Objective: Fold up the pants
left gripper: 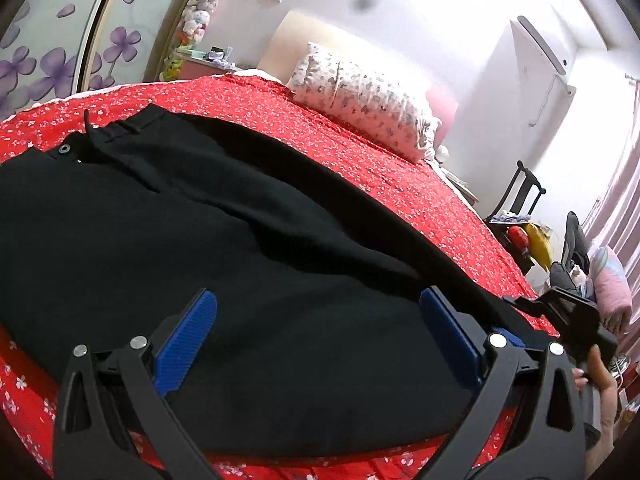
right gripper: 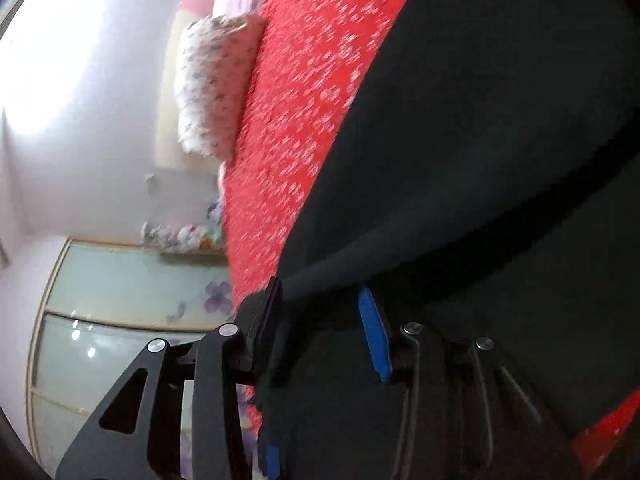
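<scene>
Black pants [left gripper: 224,264] lie on a red floral bed [left gripper: 360,152]; left gripper [left gripper: 316,336] jaws wide open above them, right gripper [right gripper: 320,328] jaws part-open around a fold, pads apparently not pressing.

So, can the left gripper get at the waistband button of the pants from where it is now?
Probably yes. The left gripper is open over the black pants, and nothing lies between it and the button.
</scene>
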Motion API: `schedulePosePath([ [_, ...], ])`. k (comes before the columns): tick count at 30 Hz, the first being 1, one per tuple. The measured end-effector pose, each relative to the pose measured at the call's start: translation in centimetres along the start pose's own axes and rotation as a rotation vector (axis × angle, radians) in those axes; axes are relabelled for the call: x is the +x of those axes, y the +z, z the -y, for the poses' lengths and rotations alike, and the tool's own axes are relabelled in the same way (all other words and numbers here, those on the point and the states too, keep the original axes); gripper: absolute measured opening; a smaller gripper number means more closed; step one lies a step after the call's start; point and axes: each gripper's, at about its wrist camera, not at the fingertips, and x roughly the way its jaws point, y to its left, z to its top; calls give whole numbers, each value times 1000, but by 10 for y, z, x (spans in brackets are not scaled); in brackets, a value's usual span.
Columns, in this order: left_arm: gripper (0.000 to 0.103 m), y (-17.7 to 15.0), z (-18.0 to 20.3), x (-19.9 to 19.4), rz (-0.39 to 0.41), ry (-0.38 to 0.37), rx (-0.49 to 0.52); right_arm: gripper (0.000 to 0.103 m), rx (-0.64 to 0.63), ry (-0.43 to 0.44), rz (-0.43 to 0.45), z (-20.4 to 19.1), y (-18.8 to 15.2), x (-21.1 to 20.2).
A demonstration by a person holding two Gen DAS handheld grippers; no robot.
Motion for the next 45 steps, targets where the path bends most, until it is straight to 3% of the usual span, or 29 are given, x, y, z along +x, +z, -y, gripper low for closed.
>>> schedulePosePath([
  [2,101,-1,-1,-1,-5,0,2,39,26,-12,12,5,6,6],
  [6,101,1,-4,-2,-11,0,1,9,-27,-49,67,5,6,15],
  [7,101,1,-5,-2,-15,-5,-6,6,-15,-36,64,10,5,12],
  [11,101,3,-12,-4,-27,-38,-30,4,-3,15,18,14,-7,0],
  [14,101,11,-19,-9,-30,-65,-60,4,-56,-16,-21,15,-20,-10],
  [18,101,48,-30,1,-58,-91,-137,4,-131,-68,-53,13,-20,-7],
  [22,101,102,-33,39,-131,-22,-125,4,-185,-99,-65,7,-20,-5],
  [28,97,175,-55,134,-275,174,-196,4,-186,-96,-108,5,-11,4],
  [31,86,186,-72,175,-339,257,-247,4,-222,-112,-126,0,-9,10],
  [35,85,198,-88,217,-377,351,-326,4,-264,-130,-146,-6,-7,14],
  [40,84,202,-100,251,-426,499,-310,4,-285,-138,-164,-9,-4,19],
  [41,81,202,-106,256,-430,522,-312,4,-291,-141,-165,-9,-3,19],
  [43,64,200,-111,255,-408,540,-295,4,-302,-144,-168,-12,-3,22],
  [44,60,199,-113,252,-401,533,-288,4,-307,-145,-169,-14,-3,23],
  [45,44,198,-114,247,-390,508,-282,4,-309,-146,-169,-15,-3,23],
])
